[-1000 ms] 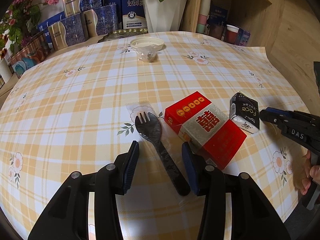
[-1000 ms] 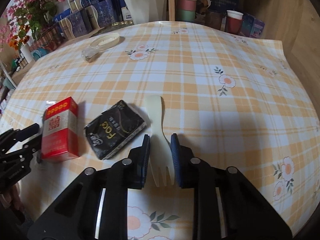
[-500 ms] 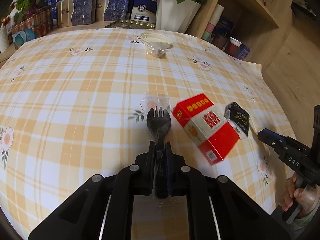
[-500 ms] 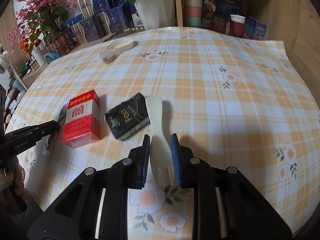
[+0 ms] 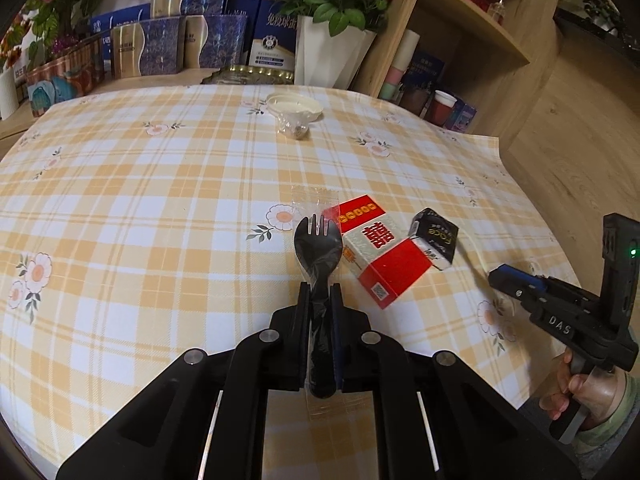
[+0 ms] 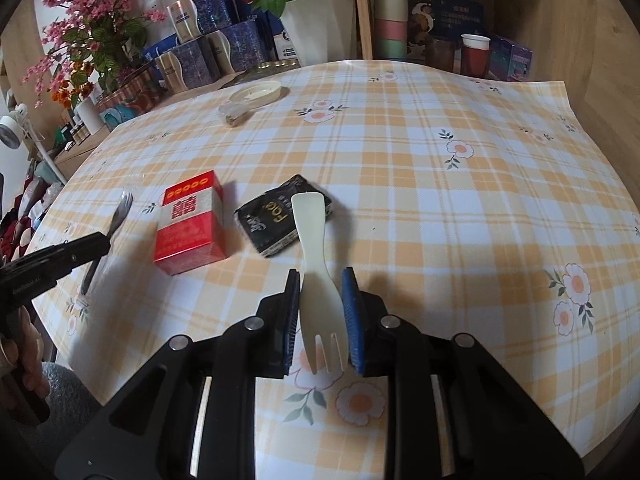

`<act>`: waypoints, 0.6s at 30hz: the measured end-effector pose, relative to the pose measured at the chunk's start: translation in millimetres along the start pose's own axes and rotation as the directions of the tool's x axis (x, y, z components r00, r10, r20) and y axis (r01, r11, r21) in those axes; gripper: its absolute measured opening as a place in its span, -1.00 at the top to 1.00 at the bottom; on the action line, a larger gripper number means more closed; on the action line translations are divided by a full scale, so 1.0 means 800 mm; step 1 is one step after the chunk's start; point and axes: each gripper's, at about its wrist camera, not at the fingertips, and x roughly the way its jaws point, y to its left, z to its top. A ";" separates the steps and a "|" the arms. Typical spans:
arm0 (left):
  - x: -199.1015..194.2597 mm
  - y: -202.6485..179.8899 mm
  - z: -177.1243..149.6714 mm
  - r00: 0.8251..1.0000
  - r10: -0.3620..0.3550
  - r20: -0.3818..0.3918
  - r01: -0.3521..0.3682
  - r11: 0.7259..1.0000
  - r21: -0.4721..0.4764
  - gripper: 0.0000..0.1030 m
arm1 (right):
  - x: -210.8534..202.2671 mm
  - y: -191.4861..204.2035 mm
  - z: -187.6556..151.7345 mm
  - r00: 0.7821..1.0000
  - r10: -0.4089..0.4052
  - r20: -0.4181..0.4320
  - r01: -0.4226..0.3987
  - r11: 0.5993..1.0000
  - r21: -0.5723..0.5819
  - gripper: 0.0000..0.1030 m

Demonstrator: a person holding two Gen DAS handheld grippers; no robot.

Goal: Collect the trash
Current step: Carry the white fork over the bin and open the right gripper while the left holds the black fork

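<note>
My left gripper (image 5: 320, 300) is shut on the handle of a black plastic fork (image 5: 318, 244) in a clear wrapper, held above the checked tablecloth (image 5: 140, 200). My right gripper (image 6: 320, 292) is shut on a cream plastic fork (image 6: 310, 240), tines toward the camera, lifted above the cloth. A red cigarette box (image 5: 380, 248) (image 6: 190, 224) and a black "Face" packet (image 5: 434, 238) (image 6: 280, 216) lie on the table between the two grippers. The left gripper with its black fork (image 6: 116, 216) shows at the left of the right wrist view.
A cream lid (image 5: 294, 106) and a small clear bag (image 5: 294, 128) lie at the far side of the table. Blue gift boxes (image 5: 160, 48), a white flower vase (image 5: 332, 52) and wooden shelves with cups (image 6: 390, 16) stand behind. The right table edge drops to a wood floor.
My left gripper closed on the black fork and lifted it. My right gripper raised the cream fork off the cloth. The box and packet stayed put.
</note>
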 end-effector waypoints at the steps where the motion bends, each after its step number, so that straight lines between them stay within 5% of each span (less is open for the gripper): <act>1: -0.004 -0.001 -0.001 1.000 -0.002 0.004 0.001 1.000 0.003 0.81 | -0.001 0.001 -0.001 1.000 0.002 -0.001 -0.002 1.000 0.000 0.53; 18: -0.066 -0.013 -0.022 0.999 -0.012 0.042 0.012 1.000 0.012 0.81 | -0.055 0.030 -0.023 0.999 0.034 0.034 -0.033 0.999 -0.034 0.53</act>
